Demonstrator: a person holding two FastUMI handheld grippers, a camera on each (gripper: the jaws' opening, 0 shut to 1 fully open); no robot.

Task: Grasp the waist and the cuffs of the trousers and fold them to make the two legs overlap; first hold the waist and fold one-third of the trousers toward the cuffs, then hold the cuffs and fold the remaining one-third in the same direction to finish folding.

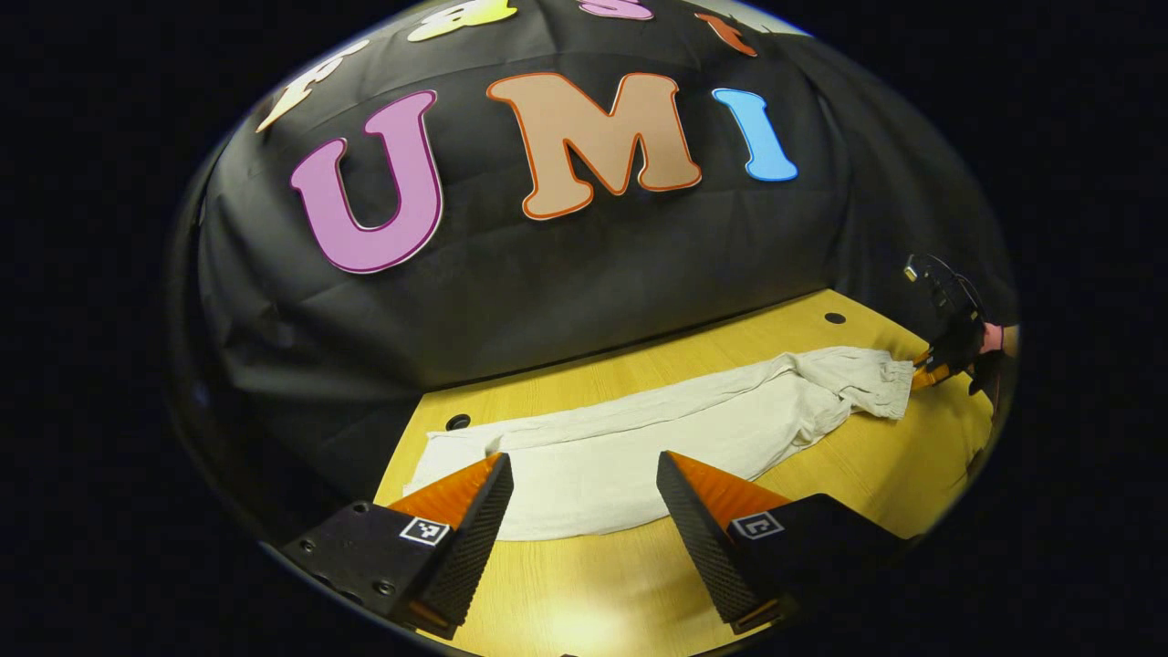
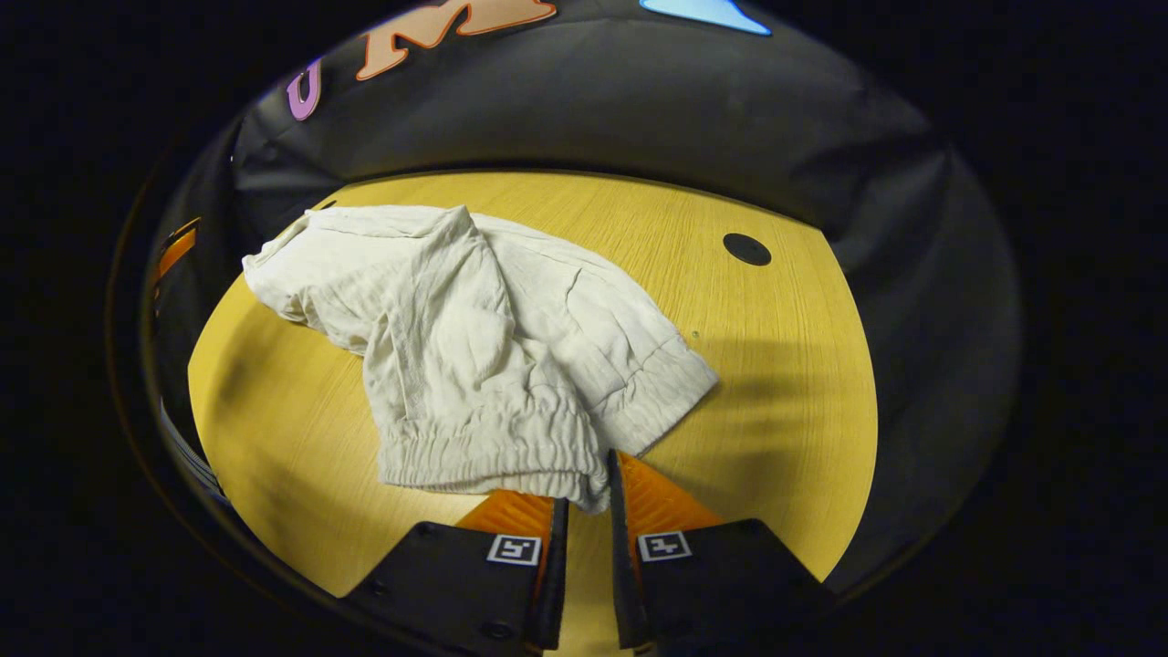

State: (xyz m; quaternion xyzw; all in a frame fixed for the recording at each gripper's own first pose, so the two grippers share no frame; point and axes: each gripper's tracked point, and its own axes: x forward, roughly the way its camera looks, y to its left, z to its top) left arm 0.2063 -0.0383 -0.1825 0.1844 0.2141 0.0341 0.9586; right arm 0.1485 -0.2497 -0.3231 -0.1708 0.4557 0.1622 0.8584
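In the left gripper view my left gripper hovers just above the cuff end of the trousers, with its jaws wide apart and holding nothing. The trousers lie stretched along the yellow bench, the 2 legs together, running from the cuffs near me to the waist far at the right. There the right gripper meets the waistband, held by a hand. In the right gripper view the jaws of the right gripper are nearly together, clamped on the elastic waistband. A round dark hole sits in the bench beyond the cloth.
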